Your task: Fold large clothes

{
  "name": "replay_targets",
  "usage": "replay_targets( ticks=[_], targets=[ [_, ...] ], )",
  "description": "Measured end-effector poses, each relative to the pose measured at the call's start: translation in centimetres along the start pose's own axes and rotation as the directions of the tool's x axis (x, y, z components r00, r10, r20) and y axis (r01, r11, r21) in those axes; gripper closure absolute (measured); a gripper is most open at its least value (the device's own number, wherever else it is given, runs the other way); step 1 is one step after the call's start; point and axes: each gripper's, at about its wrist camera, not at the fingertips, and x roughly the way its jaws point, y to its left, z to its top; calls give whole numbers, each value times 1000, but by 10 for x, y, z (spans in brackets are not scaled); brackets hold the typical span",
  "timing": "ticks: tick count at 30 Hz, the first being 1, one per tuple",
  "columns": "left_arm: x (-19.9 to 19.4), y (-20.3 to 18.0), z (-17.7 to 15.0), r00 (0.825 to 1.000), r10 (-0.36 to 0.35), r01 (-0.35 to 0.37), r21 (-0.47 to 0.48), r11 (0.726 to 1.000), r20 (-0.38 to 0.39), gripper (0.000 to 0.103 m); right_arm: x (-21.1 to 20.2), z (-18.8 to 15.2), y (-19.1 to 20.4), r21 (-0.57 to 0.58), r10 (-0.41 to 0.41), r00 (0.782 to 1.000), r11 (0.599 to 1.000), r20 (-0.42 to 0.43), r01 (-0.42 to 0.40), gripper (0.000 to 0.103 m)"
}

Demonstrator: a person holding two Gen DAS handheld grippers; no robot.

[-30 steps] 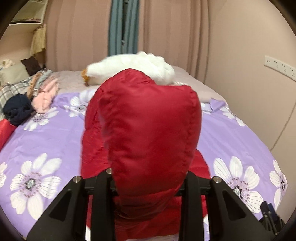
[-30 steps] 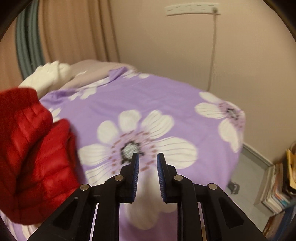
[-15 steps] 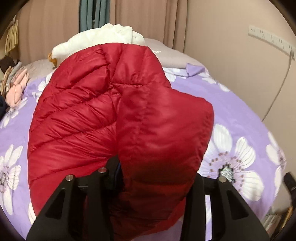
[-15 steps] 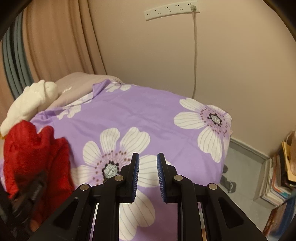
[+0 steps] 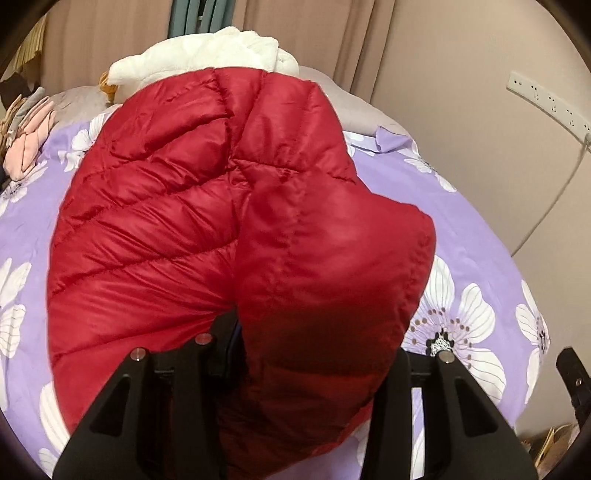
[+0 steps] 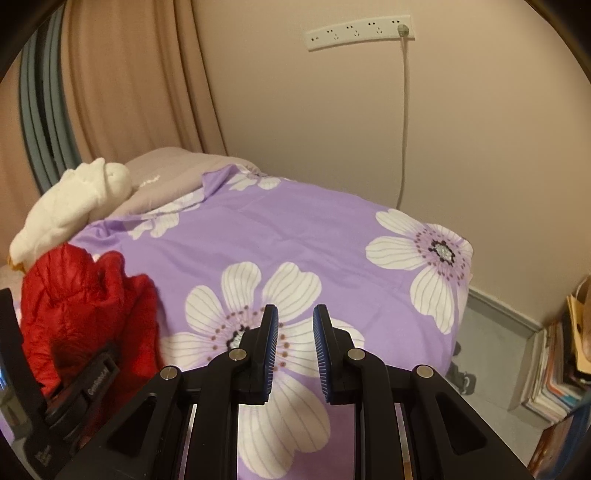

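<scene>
A red puffer jacket (image 5: 177, 236) lies bunched on the purple flowered bedspread (image 5: 469, 206). One thick fold of it (image 5: 332, 280) rises between the jaws of my left gripper (image 5: 295, 350) and fills the gap. Those jaws are opening, and the fabric hides both pads. In the right wrist view the jacket (image 6: 77, 295) sits at the left with the left gripper's black body (image 6: 88, 376) against it. My right gripper (image 6: 295, 310) hovers over a white flower print, to the right of the jacket. It is shut, with nothing between its blue pads.
A white fleece garment (image 5: 207, 55) and a grey pillow (image 6: 166, 177) lie at the head of the bed. Pink and grey clothes (image 5: 29, 129) are piled at the far left. A wall with a power strip (image 6: 358, 31) runs along the right. Books (image 6: 554, 376) are stacked on the floor.
The left view has tipped down and come closer: the jacket's quilted body now spreads out to the left of the held fold, and the jaws stand wider. The right view has risen slightly.
</scene>
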Motion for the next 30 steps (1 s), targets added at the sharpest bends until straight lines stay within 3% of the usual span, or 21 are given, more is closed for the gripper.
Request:
replay_targets(
  ticks=[2,3,6,12,16,18,21,24,26,30],
  targets=[
    [-11,-3,2,1000,4,-4,19,1000,2,55,-3,4,1,1,11,1000,1000,4,-11,81],
    [-19,-3,4,1000,-22,22,20,1000,1,47,-4,6,1,4,18,1000,1000,4,-18,81],
    [-40,-1,15,996,-84,84,0,996,10,38,-9,11,3,13,35,999,999,10,-35,81],
    [-87,7,23,990,-134,135,-3,991,49,37,-20,13,18,-18,51,998,999,24,-50,81],
    [-129,18,26,970,-226,227,-9,974,86,37,-29,10,34,-47,70,997,997,29,-69,81],
    [-151,23,26,964,-239,241,0,971,118,37,-33,9,42,-62,76,997,995,32,-74,81],
    [-180,41,27,953,-214,222,-12,975,214,36,-40,9,55,-86,109,993,991,36,-106,81],
    [-189,66,32,957,-103,130,-83,988,272,38,-46,10,71,-108,123,991,987,48,-118,81],
    [-188,82,34,959,11,29,-136,990,284,44,-49,10,81,-116,146,988,983,44,-140,81],
    [-181,111,31,963,34,25,-215,976,266,54,-55,9,105,-155,175,983,974,54,-165,81]
  ],
)
